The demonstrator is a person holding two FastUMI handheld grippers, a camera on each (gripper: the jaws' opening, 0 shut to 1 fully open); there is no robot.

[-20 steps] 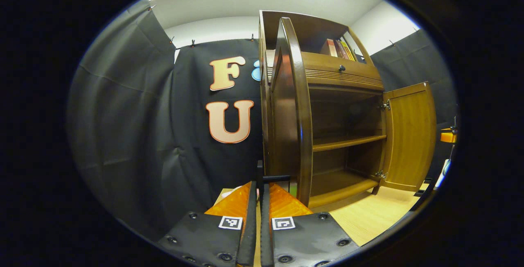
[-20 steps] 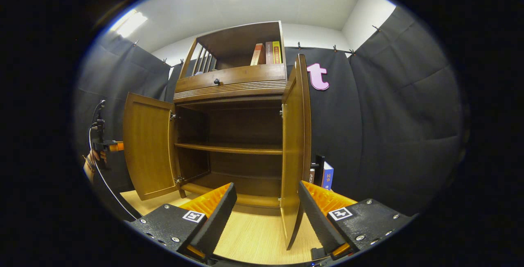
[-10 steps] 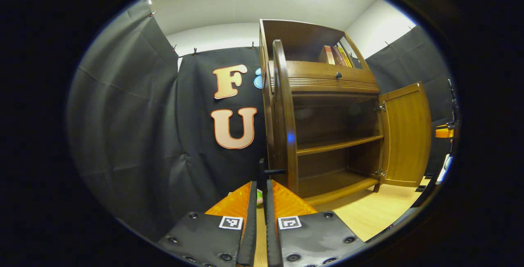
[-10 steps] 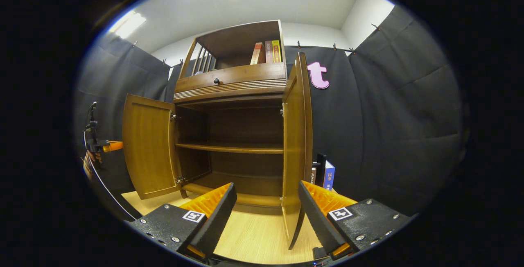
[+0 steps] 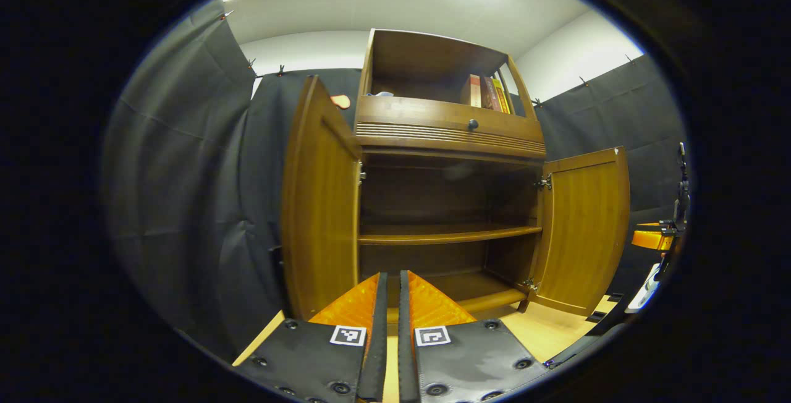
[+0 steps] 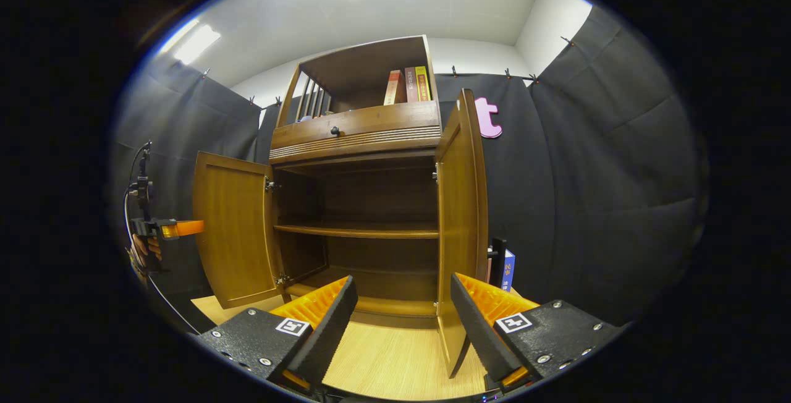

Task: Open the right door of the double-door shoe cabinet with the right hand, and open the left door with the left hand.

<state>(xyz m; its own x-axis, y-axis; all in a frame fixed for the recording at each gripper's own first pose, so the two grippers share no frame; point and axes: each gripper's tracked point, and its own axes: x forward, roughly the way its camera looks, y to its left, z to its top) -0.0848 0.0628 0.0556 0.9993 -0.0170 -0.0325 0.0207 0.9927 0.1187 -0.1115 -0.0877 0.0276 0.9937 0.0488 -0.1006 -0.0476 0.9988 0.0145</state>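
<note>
Shoe cabinet point(image 5: 445, 143) of glossy brown wood stands on a pale wood-grain floor point(image 6: 395, 360), backed by wrinkled black cloth walls under a white ceiling with bright light panels. Both of its flat panelled doors are swung wide: the left door point(image 5: 321, 205) juts out from the cabinet's left side, the right door point(image 5: 584, 230) from its right, each on small metal hinges. Inside the cabinet runs one bare shelf point(image 5: 445, 234); above the opening sits a ribbed drawer front with a round dark knob point(image 5: 473, 124), and on top an open cubby holds a few upright books point(image 6: 408, 84). My left gripper point(image 5: 392, 310) is closed on nothing, its fingers nearly touching, in front of the cabinet. My right gripper point(image 6: 401, 310) is spread wide, also holding nothing, beside the right door's lower edge.
</note>
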